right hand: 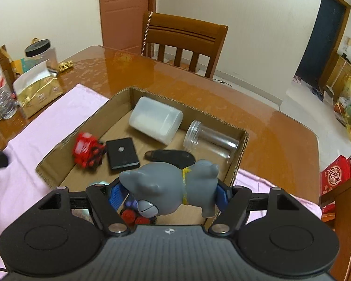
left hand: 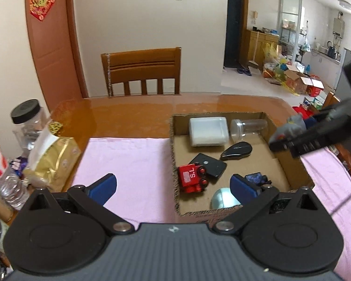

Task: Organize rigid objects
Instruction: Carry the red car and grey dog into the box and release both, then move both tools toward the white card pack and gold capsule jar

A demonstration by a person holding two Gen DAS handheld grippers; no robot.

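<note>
Right wrist view looks down across the bench [right hand: 257, 107], a glossy brown top with a pink cloth [right hand: 35, 164] spread over its near part, probably to cushion and frame the work area. On the cloth sits the open cardboard box [right hand: 241, 157], the collecting place for the rigid items. Inside it, against the far wall, lie a white plastic container [right hand: 156, 121] and a clear jar [right hand: 210, 142], both on their sides, likely so they fit below the rim. Nearer the middle are a flat black case [right hand: 121, 153] and a dark oval mouse [right hand: 170, 157]; a red toy car [right hand: 87, 151] sits beside the left wall, blurred.

The right hand-held gripper [right hand: 168, 193] is closed on a grey toy figure [right hand: 173, 182], clamped across its body and carried lying sideways above the box's near end, apparently on its way to an open patch of floor.

From the left wrist view, the left hand-held gripper [left hand: 173, 185] has its jaws spread wide and holds nothing; it hovers over the box's near left corner, seemingly kept clear of the drop. A teal ball [left hand: 224, 201] and a blue toy car [left hand: 257, 179] lie in the box just behind its right finger.
</note>
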